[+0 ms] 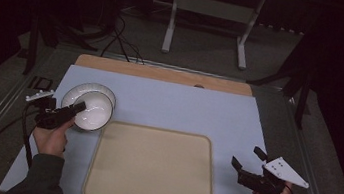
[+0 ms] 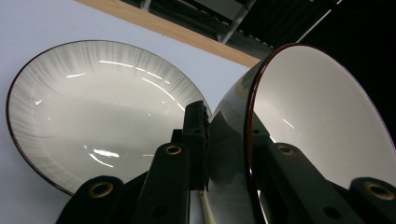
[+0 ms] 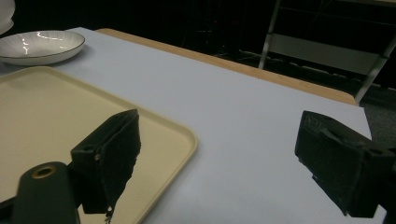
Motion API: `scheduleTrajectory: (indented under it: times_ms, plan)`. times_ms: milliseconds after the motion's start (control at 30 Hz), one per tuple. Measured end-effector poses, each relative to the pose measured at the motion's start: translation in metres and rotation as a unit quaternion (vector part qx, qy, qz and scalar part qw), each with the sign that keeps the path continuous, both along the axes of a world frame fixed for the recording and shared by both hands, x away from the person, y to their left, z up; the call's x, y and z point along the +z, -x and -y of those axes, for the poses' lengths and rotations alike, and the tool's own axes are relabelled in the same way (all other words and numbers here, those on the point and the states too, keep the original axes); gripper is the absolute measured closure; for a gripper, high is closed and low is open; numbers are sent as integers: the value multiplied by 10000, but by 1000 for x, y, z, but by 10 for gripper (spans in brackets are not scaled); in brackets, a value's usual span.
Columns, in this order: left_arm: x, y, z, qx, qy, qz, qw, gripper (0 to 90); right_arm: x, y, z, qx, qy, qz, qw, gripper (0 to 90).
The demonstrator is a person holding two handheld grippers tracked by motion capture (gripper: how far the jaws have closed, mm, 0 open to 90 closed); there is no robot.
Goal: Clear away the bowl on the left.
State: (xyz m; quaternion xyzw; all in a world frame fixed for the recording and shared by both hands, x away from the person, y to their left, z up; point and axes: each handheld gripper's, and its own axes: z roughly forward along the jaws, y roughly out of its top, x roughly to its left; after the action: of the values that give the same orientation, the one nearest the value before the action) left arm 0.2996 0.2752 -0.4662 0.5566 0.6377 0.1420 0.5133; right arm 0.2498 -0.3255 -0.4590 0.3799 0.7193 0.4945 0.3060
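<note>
The left gripper pinches the bowl by its rim, the tray lying immediately to its right, while the right gripper stands spread.

White bowls, cream tray, pale blue table mat

The bowl is glossy white inside, dark grey outside, with a thin dark red-brown rim; the plate behind it is white with fine grey streaks running in from its dark rim. Beside the plate, the tray is plain cream, the mat pale blue, the table edge light wood.
</note>
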Motion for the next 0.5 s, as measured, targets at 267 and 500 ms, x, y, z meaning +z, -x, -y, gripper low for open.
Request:
scheduleTrajectory:
  times_ms: [267,500]
  plan:
    - [6,2,6,-144,54,108,9998,783,0,0,0,14,13,5,10000,138]
    - [12,3,13,-251,95,180,9995,784,0,0,-1,25,28,3,10000,138]
